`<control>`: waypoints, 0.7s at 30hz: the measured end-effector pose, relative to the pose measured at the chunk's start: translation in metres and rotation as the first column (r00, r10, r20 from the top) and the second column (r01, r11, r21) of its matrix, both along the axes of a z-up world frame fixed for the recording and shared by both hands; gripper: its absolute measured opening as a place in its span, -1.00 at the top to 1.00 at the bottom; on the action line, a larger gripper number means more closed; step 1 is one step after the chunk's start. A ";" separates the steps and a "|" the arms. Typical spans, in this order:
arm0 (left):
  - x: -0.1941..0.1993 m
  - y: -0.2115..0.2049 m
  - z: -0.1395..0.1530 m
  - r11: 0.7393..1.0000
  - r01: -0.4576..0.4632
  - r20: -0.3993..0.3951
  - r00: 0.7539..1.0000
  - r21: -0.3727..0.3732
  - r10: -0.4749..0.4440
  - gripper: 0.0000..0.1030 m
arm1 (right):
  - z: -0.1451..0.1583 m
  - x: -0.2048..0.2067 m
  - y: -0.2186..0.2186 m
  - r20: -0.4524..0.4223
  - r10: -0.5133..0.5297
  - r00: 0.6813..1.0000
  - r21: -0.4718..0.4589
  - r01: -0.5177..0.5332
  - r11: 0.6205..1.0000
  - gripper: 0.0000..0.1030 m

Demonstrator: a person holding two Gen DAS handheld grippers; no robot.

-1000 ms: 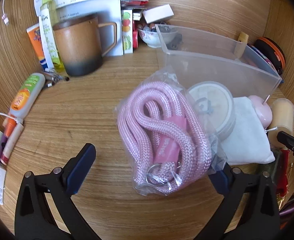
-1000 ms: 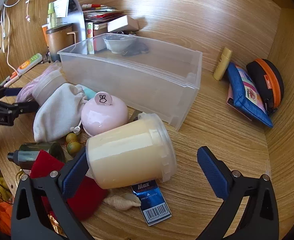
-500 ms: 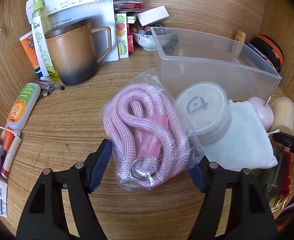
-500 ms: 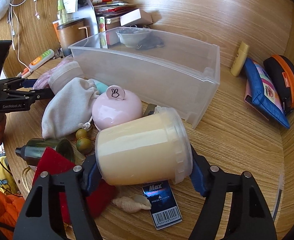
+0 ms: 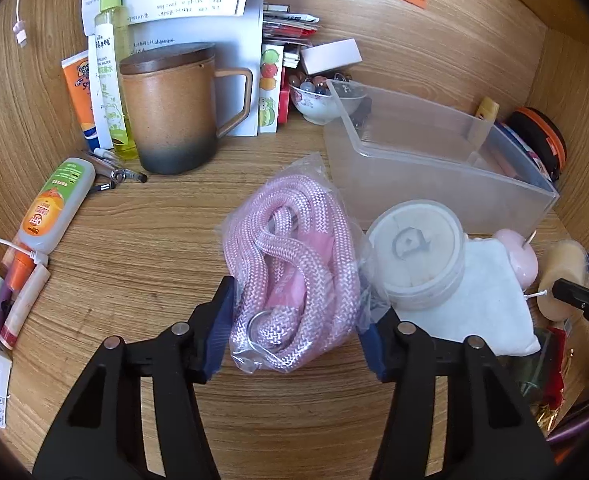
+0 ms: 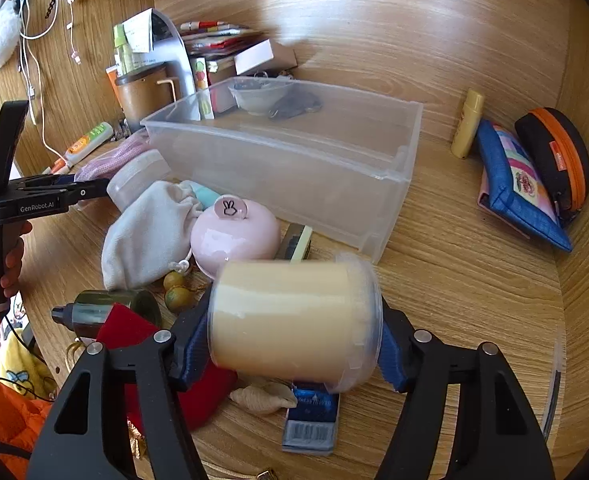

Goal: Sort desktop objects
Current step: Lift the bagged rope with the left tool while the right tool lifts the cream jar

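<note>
Now both grippers have just been closing, each on its own thing. Between the 2 blue pads of the left gripper sits a clear bag of coiled pink rope, squeezed at its near end with the pads pressing into the plastic; the rest of the bag lies forward on the wooden desktop. Just right of that gripper stands a round clear tub of white pads, leaning on a white cloth pouch, and ahead to the right is the empty clear plastic bin. Ahead to the left stands a brown lidded mug.

Meanwhile the right gripper clamps a cream-coloured jar with a clear lid, lying sideways across its pads, lid end to the right; whether it still touches the desk is unclear. Beyond the jar rests a pink domed case, and past that the same bin. Under the jar lie a seashell and a blue packet.
</note>
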State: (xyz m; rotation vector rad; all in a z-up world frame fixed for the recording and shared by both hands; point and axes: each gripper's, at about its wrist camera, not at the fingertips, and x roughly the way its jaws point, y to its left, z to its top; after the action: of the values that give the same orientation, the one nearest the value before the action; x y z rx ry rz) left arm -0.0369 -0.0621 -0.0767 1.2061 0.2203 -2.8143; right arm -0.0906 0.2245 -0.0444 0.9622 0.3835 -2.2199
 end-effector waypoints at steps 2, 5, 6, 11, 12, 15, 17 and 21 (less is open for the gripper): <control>0.002 0.000 0.001 1.000 -0.002 -0.009 1.000 0.005 0.002 -0.05 | 0.002 0.001 0.000 -0.003 -0.002 1.000 0.001 0.002 1.000 -0.22; 0.006 0.000 0.005 1.000 -0.003 -0.029 1.000 0.001 0.003 0.00 | 0.001 0.001 0.001 -0.012 -0.005 1.000 0.009 0.005 1.000 -0.22; 0.008 0.000 0.007 1.000 -0.002 -0.034 0.999 0.001 0.002 0.01 | 0.001 0.002 0.002 -0.012 -0.008 1.000 0.010 0.008 1.000 -0.22; 0.012 -0.001 0.012 1.000 -0.003 -0.056 0.998 0.008 0.003 0.06 | 0.004 0.001 0.005 -0.014 -0.017 1.000 0.002 0.017 1.000 -0.22; 0.013 -0.001 0.013 1.000 -0.007 -0.060 0.998 0.010 0.007 0.07 | 0.006 0.002 0.006 -0.019 -0.017 1.000 0.000 0.017 1.000 -0.22; 0.016 -0.003 0.017 1.000 -0.010 -0.075 0.997 0.024 0.011 0.08 | 0.013 0.004 0.006 -0.034 -0.017 0.999 -0.004 0.017 1.000 -0.22; 0.019 -0.004 0.019 0.999 -0.012 -0.087 0.996 0.032 0.015 0.09 | 0.018 0.005 0.006 -0.048 -0.014 0.999 -0.002 0.014 1.000 -0.22; 0.022 -0.004 0.025 0.999 -0.008 -0.108 0.994 0.039 0.012 0.13 | 0.028 0.006 0.005 -0.067 -0.012 0.998 0.000 0.012 1.000 -0.22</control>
State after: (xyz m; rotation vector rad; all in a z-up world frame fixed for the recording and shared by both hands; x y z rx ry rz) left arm -0.0150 -0.0662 -0.0514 1.0574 0.2869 -2.8822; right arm -0.0847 0.2290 -0.0163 0.8941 0.4101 -2.2670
